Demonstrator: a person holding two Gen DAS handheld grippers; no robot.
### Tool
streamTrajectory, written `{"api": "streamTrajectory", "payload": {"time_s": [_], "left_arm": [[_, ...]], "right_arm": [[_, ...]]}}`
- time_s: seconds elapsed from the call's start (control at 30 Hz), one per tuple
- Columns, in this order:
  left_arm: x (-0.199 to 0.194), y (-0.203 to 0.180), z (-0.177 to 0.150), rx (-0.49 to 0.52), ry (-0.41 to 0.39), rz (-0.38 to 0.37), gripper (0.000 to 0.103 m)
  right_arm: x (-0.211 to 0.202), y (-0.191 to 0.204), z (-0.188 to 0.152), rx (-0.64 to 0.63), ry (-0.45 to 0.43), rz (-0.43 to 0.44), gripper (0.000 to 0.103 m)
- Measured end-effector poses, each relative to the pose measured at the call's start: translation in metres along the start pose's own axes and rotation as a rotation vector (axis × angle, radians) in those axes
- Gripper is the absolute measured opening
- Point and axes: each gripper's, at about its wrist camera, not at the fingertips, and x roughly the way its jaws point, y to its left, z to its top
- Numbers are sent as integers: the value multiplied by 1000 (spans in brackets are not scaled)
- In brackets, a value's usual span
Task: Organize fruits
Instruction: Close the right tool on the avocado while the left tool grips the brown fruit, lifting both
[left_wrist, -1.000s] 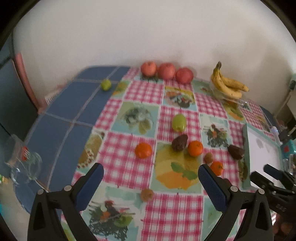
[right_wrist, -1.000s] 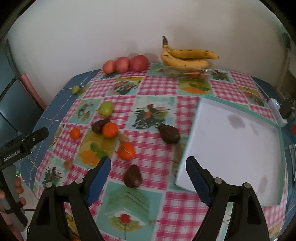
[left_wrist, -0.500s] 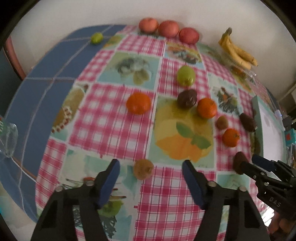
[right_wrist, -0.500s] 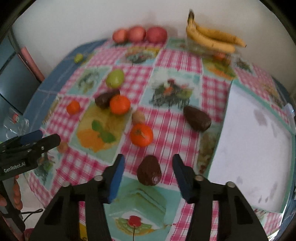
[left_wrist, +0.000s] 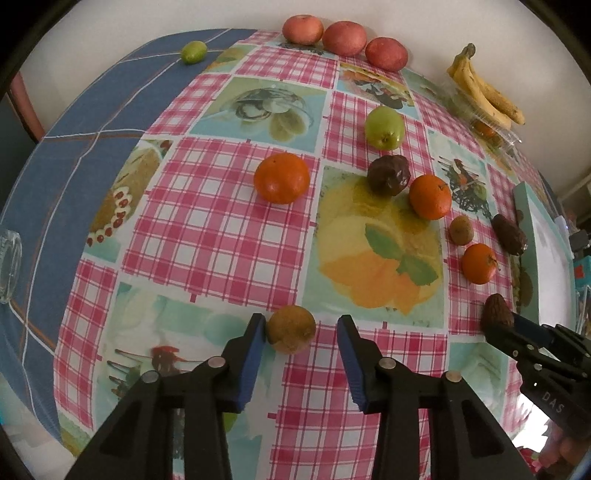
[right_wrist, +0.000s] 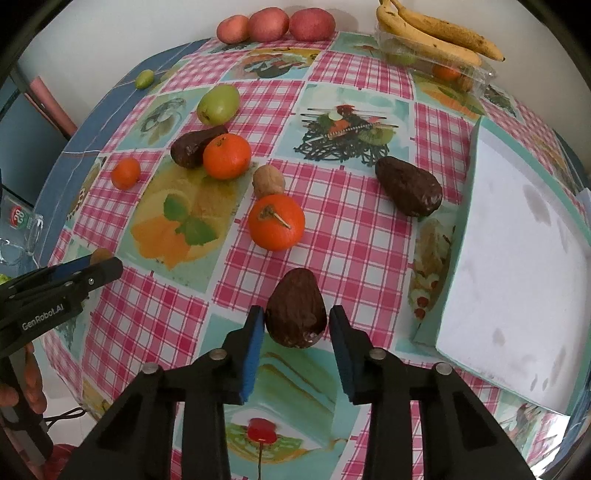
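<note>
Both grippers are closing in on fruit lying on the bench (left_wrist: 221, 229): the left gripper (left_wrist: 301, 332) has just been narrowing its jaws around a small brown fruit (left_wrist: 291, 328), one pad touching, the other apart. The right gripper (right_wrist: 295, 325) has been narrowing too and brackets a dark avocado (right_wrist: 296, 308), almost pinching. Next, I judge, each finishes its squeeze and lifts, perhaps toward the white tray (right_wrist: 517, 258).

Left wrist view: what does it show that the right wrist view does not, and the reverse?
Only the left wrist view shows how the left gripper stands. Its jaws have just been closing around a small brown fruit, with one pad touching it and the other apart. Only the right wrist view shows the right gripper, jaws also just closing, around an avocado, and the tray with its wide white inside. Both show three red apples and the bananas.
</note>
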Motion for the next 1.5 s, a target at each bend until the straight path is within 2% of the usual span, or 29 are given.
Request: {"api": "streamTrajectory", "payload": {"time_s": [0.1, 0.47, 0.8, 0.93, 1.1, 1.37, 1.5], "left_arm": [[0, 2, 1, -7, -6, -4, 28], [-6, 1, -3, -21, -12, -2, 28], [-31, -16, 3, 0, -67, -6, 28], [-39, -32, 12, 15, -86, -8, 28], [-50, -56, 25, 44, -110, -10, 28], [-59, -107, 44, 100, -131, -30, 28], [-58, -141, 52, 138, -125, -59, 28]], "right_arm": [[0, 0, 0, 1, -1, 0, 36], [0, -1, 0, 9, 0, 5, 36], [-8, -3, -1, 14, -21, 24, 36], [-18, -6, 2, 29, -53, 37, 36], [-32, -17, 5, 48, -98, 12, 36], [-54, -41, 12, 93, -176, -62, 36], [-64, -66, 14, 153, -209, -98, 36]]}}
